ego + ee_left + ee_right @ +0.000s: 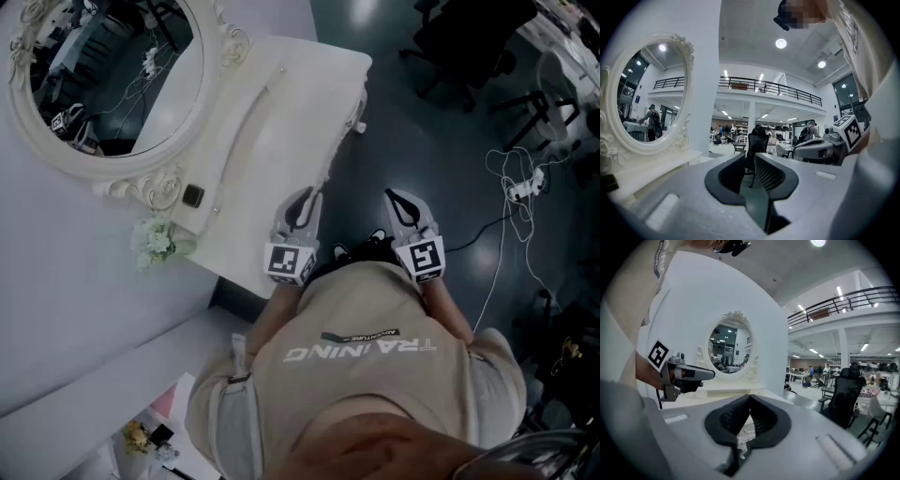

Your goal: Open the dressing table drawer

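Closest of all is the person's beige shirt [366,375], seen from straight above, with both arms held out in front of it. On a lower white surface [84,384] by the person's left side lies a small clutter of papers and odds and ends [145,436], too small to tell apart.

Just past the shirt come the two tools, side by side and level with each other. The left gripper [305,199] has its jaws parted by only a narrow slit, with nothing in it. It hangs over the near front edge of the dressing table [281,112]. The right gripper [396,199] has its jaws pressed tip to tip, empty, out over the dark floor [422,141] just off the table's front.

The table's front face, where the drawer sits, is seen edge-on from above, so the drawer itself cannot be made out. On the white top stand a bunch of pale flowers [155,239] and a small dark square thing [192,196]. Whether that is a box I cannot tell. Both sit at the foot of the oval mirror [103,75] in its carved white frame.

Farther off, a white cable [511,206] trails over the floor, and a black office chair [469,47] stands beyond it.
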A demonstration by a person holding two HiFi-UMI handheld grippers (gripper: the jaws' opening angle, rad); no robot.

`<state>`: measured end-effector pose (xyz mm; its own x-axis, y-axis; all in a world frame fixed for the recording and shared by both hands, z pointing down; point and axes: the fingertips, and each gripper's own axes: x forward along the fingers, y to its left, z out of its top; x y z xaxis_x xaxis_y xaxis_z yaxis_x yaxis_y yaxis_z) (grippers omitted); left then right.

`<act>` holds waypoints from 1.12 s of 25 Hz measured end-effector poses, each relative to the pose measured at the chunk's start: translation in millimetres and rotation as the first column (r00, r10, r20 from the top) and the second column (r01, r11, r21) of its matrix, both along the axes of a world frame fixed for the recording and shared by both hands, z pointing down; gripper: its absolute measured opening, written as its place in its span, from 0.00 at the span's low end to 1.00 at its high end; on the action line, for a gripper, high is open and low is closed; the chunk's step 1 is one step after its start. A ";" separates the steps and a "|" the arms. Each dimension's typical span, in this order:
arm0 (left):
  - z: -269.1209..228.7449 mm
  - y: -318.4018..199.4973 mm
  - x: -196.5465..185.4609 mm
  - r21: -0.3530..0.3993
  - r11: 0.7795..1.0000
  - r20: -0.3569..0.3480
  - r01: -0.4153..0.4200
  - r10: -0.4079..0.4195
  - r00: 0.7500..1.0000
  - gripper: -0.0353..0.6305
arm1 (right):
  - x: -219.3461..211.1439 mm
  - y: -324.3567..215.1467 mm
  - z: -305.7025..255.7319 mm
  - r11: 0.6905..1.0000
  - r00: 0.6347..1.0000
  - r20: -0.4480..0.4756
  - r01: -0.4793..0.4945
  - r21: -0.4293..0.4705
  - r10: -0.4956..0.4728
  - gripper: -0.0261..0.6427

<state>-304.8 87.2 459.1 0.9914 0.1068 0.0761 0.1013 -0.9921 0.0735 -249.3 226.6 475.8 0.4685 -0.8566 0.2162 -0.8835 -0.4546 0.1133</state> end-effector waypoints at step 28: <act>2.4 -22.9 164.2 0.056 0.998 0.076 0.043 -0.047 0.996 0.06 | 166.9 -23.6 13.0 0.998 0.997 0.059 0.049 0.038 -0.051 0.04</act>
<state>-140.6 64.3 461.5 0.9860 0.0563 0.1566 0.0530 -0.9983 0.0257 -82.4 203.0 488.8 0.4124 -0.8863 0.2109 -0.9097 -0.4128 0.0440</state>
